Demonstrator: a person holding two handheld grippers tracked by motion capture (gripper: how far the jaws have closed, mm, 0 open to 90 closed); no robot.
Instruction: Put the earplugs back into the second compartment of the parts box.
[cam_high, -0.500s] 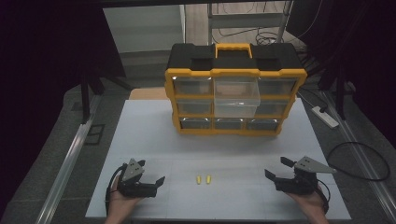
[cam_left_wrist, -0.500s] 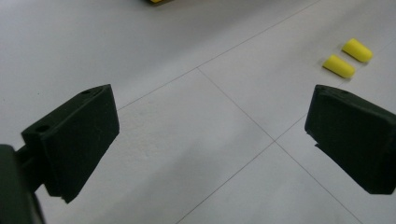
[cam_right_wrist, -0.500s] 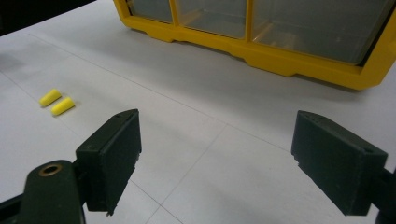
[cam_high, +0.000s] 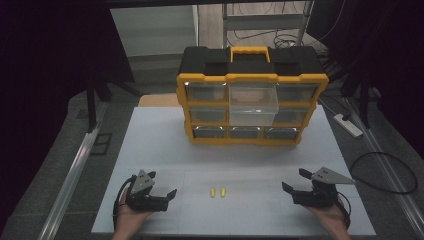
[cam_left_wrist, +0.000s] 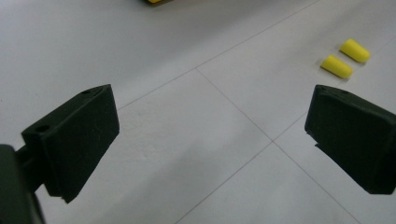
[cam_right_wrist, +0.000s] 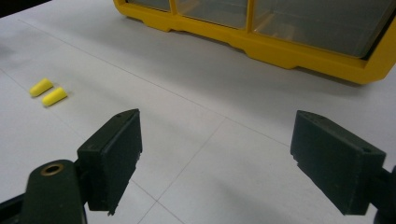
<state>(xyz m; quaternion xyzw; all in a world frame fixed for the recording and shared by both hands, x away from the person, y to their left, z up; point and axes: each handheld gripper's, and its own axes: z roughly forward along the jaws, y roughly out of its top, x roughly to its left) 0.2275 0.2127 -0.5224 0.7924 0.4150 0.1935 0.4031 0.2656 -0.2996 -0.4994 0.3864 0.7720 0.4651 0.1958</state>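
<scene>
Two yellow earplugs lie side by side at lower centre of the high view on the white table, long axes running toward the organizer. Left gripper and right gripper both released, empty, flanking them. Nothing has shifted since the earlier frame.

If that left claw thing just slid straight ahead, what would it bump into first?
Probably nothing soon: bare white table lies between the open left gripper's jaws. The two yellow earplugs sit off to one side.
</scene>
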